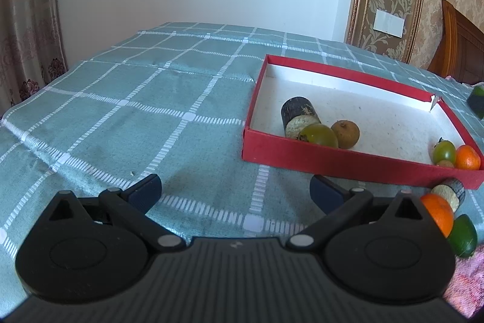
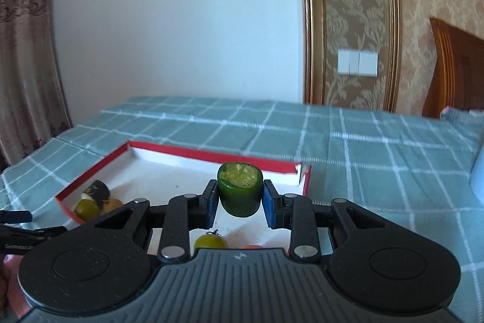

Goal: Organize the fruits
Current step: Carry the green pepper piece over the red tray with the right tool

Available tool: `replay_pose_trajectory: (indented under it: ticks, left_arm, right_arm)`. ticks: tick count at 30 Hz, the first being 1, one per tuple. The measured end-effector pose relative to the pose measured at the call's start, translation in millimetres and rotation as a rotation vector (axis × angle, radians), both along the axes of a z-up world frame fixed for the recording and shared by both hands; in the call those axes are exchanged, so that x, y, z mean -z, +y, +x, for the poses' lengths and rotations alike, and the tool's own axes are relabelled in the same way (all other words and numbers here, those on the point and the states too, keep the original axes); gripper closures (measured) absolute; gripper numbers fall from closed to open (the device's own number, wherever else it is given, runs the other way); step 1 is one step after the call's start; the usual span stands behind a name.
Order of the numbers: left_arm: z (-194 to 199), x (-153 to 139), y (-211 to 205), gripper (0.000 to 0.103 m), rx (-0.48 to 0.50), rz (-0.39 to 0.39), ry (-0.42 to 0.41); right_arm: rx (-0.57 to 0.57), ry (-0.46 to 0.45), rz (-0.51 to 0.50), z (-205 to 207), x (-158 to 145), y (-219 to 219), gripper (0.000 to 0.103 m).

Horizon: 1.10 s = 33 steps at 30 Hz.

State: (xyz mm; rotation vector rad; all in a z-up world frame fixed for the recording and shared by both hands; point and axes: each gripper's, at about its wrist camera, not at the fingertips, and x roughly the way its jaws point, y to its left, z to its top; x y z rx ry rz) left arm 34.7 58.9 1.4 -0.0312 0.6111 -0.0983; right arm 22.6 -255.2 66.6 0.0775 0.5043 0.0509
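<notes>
Right wrist view, right gripper [image 2: 240,202] clamping green chunk [image 2: 240,191] above red box [image 2: 211,156] — far rim beyond

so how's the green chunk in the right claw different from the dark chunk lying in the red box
The green chunk is held off the cloth, clamped between the right claw's pads; the dark chunk rests on the floor of the red box.
The green chunk stands with its cut face up; the dark chunk lies on its side.
The green chunk's skin is bright green, the dark chunk's nearly black.
Both are short cylinders with a pale cut end.

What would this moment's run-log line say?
right gripper: shut on green cut fruit piece, above red box | left gripper: open, holding nothing | orange and lime: outside box
</notes>
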Motion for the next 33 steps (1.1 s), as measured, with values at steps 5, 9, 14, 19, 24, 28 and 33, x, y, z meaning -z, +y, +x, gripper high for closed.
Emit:
replay_pose_trajectory:
  ticks: [5,9,14,19,24,28,33]
  left_arm:
    - [0,0,0,0.000,0.002,-0.004,0.002]
    - [0,0,1,0.000,0.003,-0.007,0.002]
    - [0,0,1,0.000,0.004,-0.009,0.002]
    - [-1,0,1,0.000,0.004,-0.013,0.003]
    - [0,0,1,0.000,0.003,-0.013,0.002]
    - [0,0,2,0.000,0.002,-0.013,0.003]
    - [-1,0,1,0.000,0.001,-0.009,0.003]
  right_arm:
    - [0.023,0.069,-0.005,19,19,-3,0.073]
    - [0.037,0.102,-0.014,28,30,-4,0.073]
    - [0.048,0.131,-0.031,37,40,-2,0.073]
    - [0.062,0.153,-0.046,43,49,-2,0.073]
    - [0.067,0.154,-0.071,44,49,1,0.073]
    - [0.077,0.151,-0.053,40,47,-1,0.072]
    - [0.072,0.092,-0.020,22,34,-6,0.044]
